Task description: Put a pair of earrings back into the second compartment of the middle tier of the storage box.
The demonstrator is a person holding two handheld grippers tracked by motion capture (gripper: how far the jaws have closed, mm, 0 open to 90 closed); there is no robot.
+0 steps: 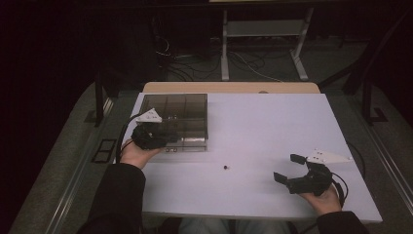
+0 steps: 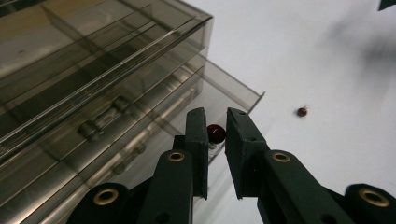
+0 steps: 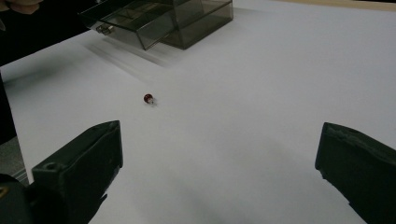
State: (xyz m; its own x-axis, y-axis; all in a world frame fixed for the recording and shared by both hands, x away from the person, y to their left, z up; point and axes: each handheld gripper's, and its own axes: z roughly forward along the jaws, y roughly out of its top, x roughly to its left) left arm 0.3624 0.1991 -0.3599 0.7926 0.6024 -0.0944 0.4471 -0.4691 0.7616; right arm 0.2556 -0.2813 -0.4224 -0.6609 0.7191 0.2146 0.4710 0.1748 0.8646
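High view: my left gripper (image 1: 168,136) sits at the near edge of the box (image 1: 187,105), a smoky clear drawer organizer at the far left of the table (image 1: 272,122). A drawer (image 1: 187,145) is pulled out of the box's near side, and the gripper is right over it. My right gripper (image 1: 288,168) is well away from the box, near the table's right front, jaws spread wide, nothing in them. A loose bead (image 1: 225,167) lies on the table between the box and the right gripper, closer to the box.

Left gripper view: jaws narrowed to a small gap. A dark red bead (image 2: 216,133) shows in that gap, above the open drawer (image 2: 224,93). Cannot tell if the pads actually touch it. Loose bead (image 2: 302,112) is off to the side of the box on bare table.

Right gripper view: jaws wide apart, empty. Loose bead (image 3: 148,98) lies on the table between me and the box (image 3: 187,18), apart from both. The box's drawer (image 3: 126,21) sticks out.
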